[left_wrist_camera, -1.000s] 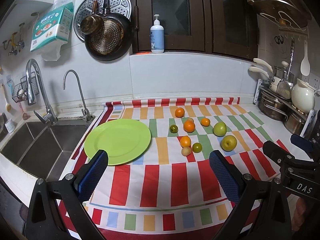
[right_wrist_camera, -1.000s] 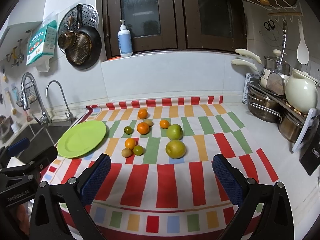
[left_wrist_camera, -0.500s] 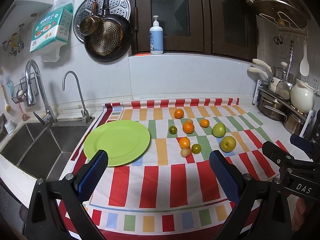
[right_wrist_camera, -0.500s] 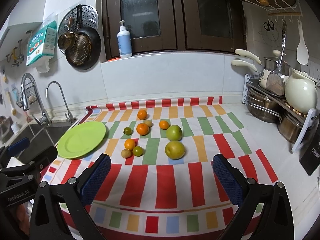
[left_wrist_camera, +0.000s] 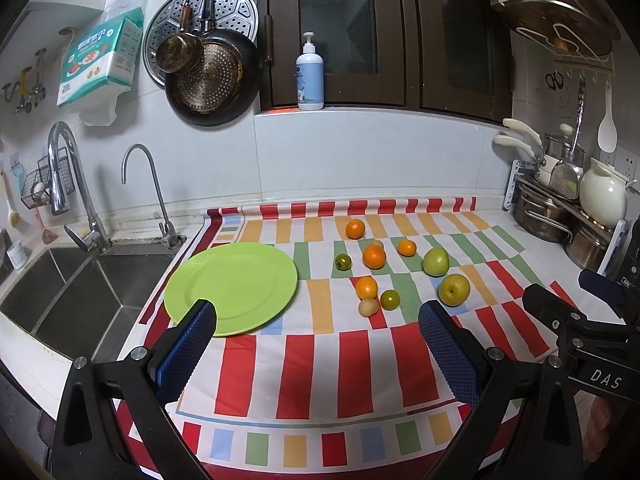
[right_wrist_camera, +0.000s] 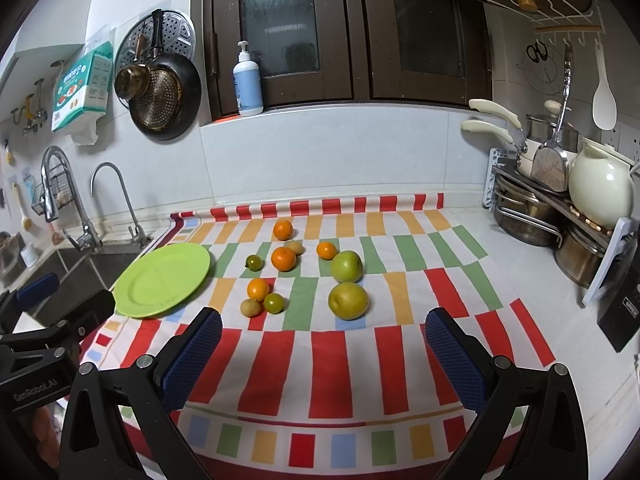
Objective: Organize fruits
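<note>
An empty green plate [left_wrist_camera: 232, 286] [right_wrist_camera: 162, 278] lies at the left of a striped cloth [left_wrist_camera: 320, 360]. To its right sit several loose fruits: oranges [left_wrist_camera: 374, 257] [right_wrist_camera: 283, 258], two green apples [left_wrist_camera: 453, 289] [right_wrist_camera: 348, 300], small green citrus [left_wrist_camera: 389, 299] and a brownish fruit [left_wrist_camera: 368, 307]. My left gripper [left_wrist_camera: 320, 322] hovers open above the cloth's near part, well short of the fruits. My right gripper [right_wrist_camera: 324, 330] is open too, just in front of the near apple. Neither holds anything.
A steel sink [left_wrist_camera: 60, 296] with two taps [left_wrist_camera: 82, 196] lies left of the cloth. Pots and a cream kettle [right_wrist_camera: 600, 190] stand on a rack at the right. A soap bottle [left_wrist_camera: 309, 74] is on the sill; pans [left_wrist_camera: 212, 80] hang on the wall.
Both views have shifted only slightly; the fruits and plate lie where they were. Both grippers stay open and empty.
</note>
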The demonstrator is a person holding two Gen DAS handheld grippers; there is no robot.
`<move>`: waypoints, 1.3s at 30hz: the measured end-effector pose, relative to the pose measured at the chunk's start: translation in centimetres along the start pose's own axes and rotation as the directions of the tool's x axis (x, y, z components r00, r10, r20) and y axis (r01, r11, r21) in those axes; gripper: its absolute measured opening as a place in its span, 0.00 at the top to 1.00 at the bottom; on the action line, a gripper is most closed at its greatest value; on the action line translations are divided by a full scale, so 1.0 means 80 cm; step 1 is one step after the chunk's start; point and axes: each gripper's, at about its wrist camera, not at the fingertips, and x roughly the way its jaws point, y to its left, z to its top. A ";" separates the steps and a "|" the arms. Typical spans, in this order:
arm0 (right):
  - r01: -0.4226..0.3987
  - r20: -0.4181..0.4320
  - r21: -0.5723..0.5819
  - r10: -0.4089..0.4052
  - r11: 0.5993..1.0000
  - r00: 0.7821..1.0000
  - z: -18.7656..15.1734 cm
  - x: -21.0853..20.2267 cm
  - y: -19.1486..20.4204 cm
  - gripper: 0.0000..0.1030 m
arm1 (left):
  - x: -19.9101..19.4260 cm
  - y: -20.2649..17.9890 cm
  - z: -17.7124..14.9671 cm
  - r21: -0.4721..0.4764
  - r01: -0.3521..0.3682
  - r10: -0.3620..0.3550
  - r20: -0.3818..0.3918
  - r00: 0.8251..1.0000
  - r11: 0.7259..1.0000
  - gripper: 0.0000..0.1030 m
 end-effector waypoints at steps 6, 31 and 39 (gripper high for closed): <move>0.000 0.001 0.000 0.000 1.000 1.000 0.000 0.000 -0.001 0.01 | 0.000 -0.001 0.000 0.002 0.003 -0.003 0.002 1.000 1.000 0.00; 0.006 -0.075 -0.006 -0.006 1.000 0.997 -0.005 0.051 -0.011 0.01 | 0.065 -0.009 -0.012 0.033 0.035 -0.033 -0.076 0.997 0.999 0.00; 0.008 -0.128 -0.035 -0.013 0.999 0.992 -0.014 0.100 -0.014 0.01 | 0.113 -0.022 -0.022 0.068 0.051 -0.042 -0.116 0.992 0.996 0.08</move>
